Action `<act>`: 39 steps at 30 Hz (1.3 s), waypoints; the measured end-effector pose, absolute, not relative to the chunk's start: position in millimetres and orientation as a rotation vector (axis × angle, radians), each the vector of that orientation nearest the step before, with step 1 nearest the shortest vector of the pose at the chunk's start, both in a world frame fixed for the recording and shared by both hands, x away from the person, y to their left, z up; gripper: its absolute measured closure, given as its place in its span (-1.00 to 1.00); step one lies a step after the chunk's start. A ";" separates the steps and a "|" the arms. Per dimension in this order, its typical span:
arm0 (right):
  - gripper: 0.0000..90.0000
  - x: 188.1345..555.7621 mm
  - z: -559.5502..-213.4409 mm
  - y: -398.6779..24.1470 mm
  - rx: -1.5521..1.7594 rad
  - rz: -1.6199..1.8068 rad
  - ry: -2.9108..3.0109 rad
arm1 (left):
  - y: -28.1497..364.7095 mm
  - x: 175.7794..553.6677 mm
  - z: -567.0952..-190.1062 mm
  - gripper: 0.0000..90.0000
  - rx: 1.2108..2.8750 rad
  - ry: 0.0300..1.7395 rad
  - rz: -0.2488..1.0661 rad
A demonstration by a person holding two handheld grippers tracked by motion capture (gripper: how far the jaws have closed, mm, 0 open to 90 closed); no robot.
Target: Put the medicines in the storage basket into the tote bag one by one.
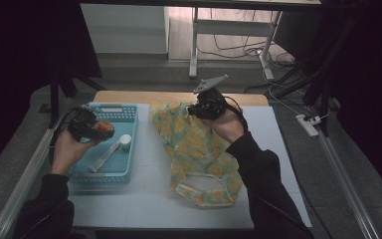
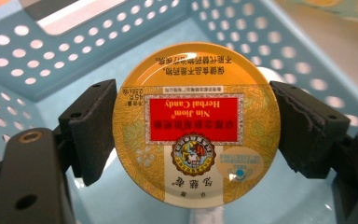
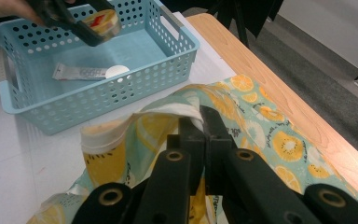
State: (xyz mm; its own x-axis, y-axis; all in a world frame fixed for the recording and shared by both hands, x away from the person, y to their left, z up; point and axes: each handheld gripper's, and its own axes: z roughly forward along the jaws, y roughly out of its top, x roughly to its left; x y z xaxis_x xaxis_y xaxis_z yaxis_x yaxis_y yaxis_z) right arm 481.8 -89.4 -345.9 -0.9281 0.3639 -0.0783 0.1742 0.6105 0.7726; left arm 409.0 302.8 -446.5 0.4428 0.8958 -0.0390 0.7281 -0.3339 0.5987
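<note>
Left gripper (image 2: 191,140): my jaws clamp the round candy tin (image 2: 195,122) by its edges, above the blue basket (image 1: 129,172) | Right gripper (image 3: 203,123): jaws pinched shut on the fruit-print bag (image 1: 199,149) rim, lifting it | Bag mouth lies to the tin's right, across the table.

High view dim, dark at the edges; gripper views brighter, with glare seemingly from overhead light.

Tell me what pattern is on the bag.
The bag is pale teal with orange and yellow citrus slices, clearest in the right gripper view.
</note>
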 end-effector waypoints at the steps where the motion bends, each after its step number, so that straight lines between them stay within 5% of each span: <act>1: 0.97 481.9 -346.0 -89.3 0.443 1.216 2.609 | 301.5 405.8 -444.4 -0.53 2.150 1.344 0.403; 26: 0.97 486.1 -351.5 -85.5 0.460 1.213 2.616 | 245.3 349.9 -419.9 -0.53 2.171 1.056 0.320; 39: 0.97 488.1 -355.5 -84.0 0.472 1.198 2.621 | 181.0 345.4 -417.0 -0.53 2.240 0.863 0.249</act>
State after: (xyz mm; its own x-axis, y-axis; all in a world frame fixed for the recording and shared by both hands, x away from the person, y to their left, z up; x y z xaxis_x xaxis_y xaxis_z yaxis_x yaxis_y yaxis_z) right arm 488.1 -84.0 -355.5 -0.9241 0.3765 -0.0661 0.1963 0.6158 0.7630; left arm 345.4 181.0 -417.0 0.7582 0.6482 -0.0708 0.5110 -0.5232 0.6820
